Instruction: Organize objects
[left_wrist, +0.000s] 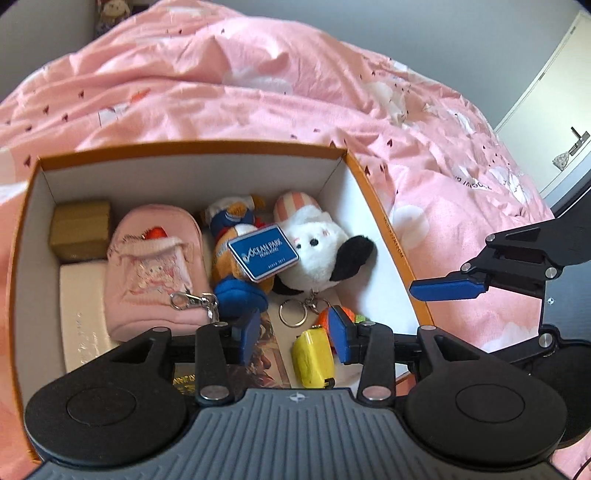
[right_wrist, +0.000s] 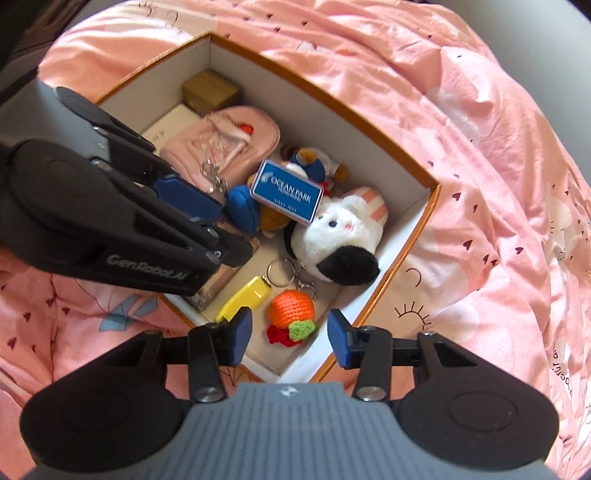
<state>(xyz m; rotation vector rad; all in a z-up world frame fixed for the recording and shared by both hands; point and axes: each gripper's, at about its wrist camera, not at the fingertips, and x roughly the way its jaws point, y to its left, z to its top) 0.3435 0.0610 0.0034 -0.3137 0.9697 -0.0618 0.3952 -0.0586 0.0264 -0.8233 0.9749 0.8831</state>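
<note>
Both tongs are held above an orange-edged box (right_wrist: 373, 122) set on a pink quilt (right_wrist: 480, 147). Left gripper (left_wrist: 293, 334) is seen with its blue pads parted about halfway, and nothing is caught between them; a yellow case (left_wrist: 312, 360) and a key ring (left_wrist: 293, 314) are only seen behind the gap, down on the box floor. Right gripper (right_wrist: 290, 338) is likewise parted about halfway and empty, a crocheted orange (right_wrist: 291, 308) lying below it near the 6 o'clock corner of the box in the right wrist view.

Inside the box, as seen from the left wrist, a gold block (left_wrist: 81, 229) is placed at the 10 o'clock corner, with a white flat box (left_wrist: 83, 317) just below it. A pink pouch (left_wrist: 155, 266) is laid beside these, its metal clasp (left_wrist: 194, 301) at its lower edge. At the centre a blue-and-orange plush (left_wrist: 236, 258) is covered in part by a blue Ocean Park tag (left_wrist: 264, 256). A white plush (left_wrist: 317, 251) with a black ear is touching it towards 3 o'clock, against the right wall.
</note>
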